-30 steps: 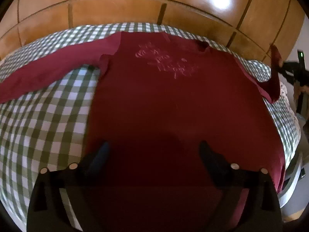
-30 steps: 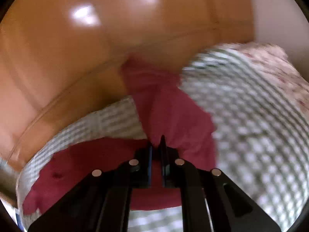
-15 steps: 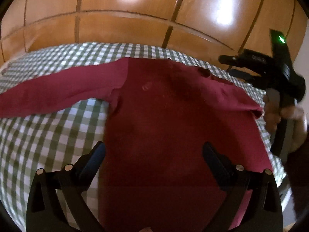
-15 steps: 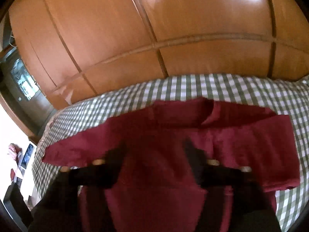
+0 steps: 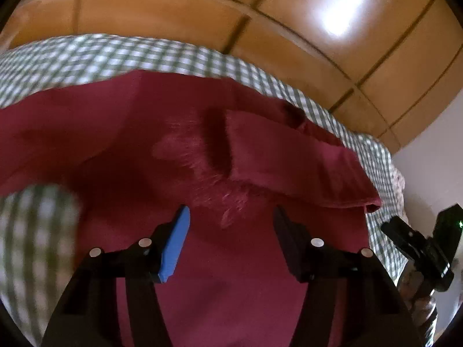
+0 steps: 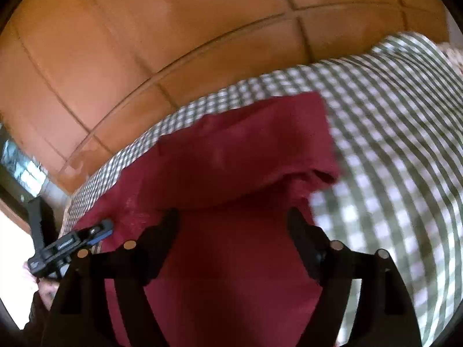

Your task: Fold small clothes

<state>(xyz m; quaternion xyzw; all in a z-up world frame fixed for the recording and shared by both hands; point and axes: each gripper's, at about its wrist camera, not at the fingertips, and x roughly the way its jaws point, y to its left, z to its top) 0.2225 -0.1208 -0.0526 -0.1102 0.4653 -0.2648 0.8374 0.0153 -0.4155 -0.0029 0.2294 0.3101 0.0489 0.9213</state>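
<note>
A dark red long-sleeved shirt [image 5: 139, 156] lies flat on a green-and-white checked cloth [image 5: 121, 55]. Its right sleeve [image 5: 289, 159] is folded across the chest, partly covering a pale print [image 5: 185, 150]. The other sleeve runs off to the left. My left gripper [image 5: 231, 219] is open and empty above the shirt's body. My right gripper [image 6: 231, 219] is open and empty above the shirt [image 6: 231, 156], near its folded right edge [image 6: 318, 173]. The right gripper shows at the left view's lower right [image 5: 416, 245]; the left gripper shows at the right view's lower left [image 6: 72, 240].
A glossy wooden panelled wall [image 5: 202, 8] rises right behind the cloth's far edge; it also fills the top of the right wrist view [image 6: 144, 43]. A white wall [image 5: 428, 173] stands past the cloth's right end. A window [image 6: 17, 167] sits at far left.
The right gripper has let go of the right sleeve, which now lies folded over the chest, and has opened. Both grippers have moved closer over the shirt.
</note>
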